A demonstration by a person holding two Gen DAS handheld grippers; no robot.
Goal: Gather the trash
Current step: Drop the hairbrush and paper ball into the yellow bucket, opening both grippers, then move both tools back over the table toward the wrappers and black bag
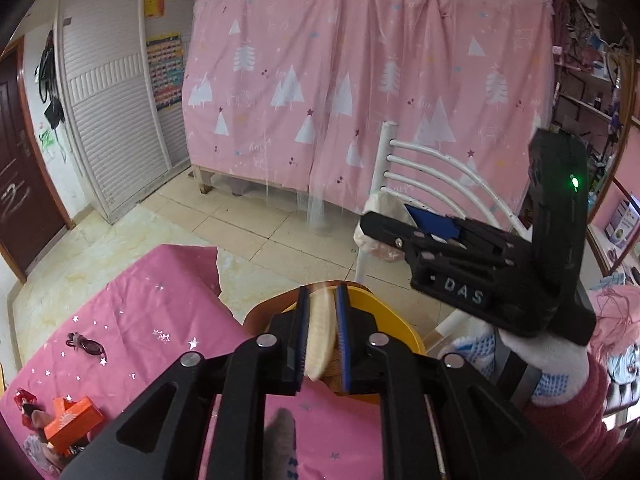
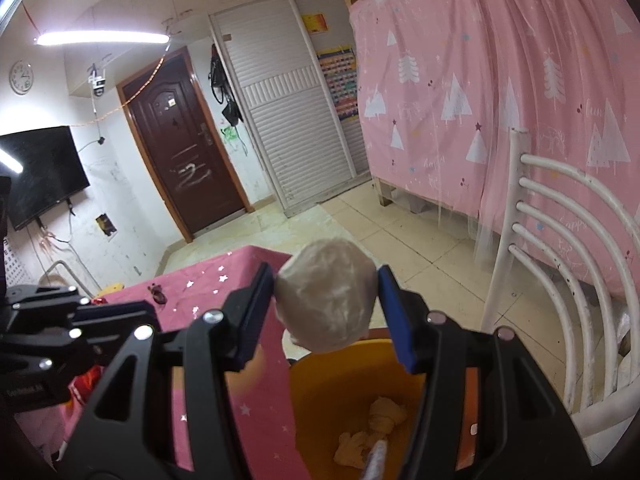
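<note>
My left gripper [image 1: 323,334] is shut on a pale flat scrap of trash [image 1: 320,340] and holds it over the rim of the yellow bin [image 1: 384,312]. My right gripper [image 2: 328,312] is shut on a crumpled white paper ball [image 2: 326,300] and holds it above the yellow bin [image 2: 320,384], which has crumpled paper [image 2: 372,428] inside. The right gripper also shows in the left wrist view [image 1: 400,228], up and to the right of the left gripper. The left gripper's body [image 2: 52,332] shows at the left edge of the right wrist view.
A table with a pink star-print cloth [image 1: 132,312] holds an orange box [image 1: 74,424], a red wrapper [image 1: 25,400] and a dark hair tie [image 1: 86,344]. A white metal chair [image 2: 560,264] stands right of the bin. Pink bed curtains [image 1: 360,92] hang behind.
</note>
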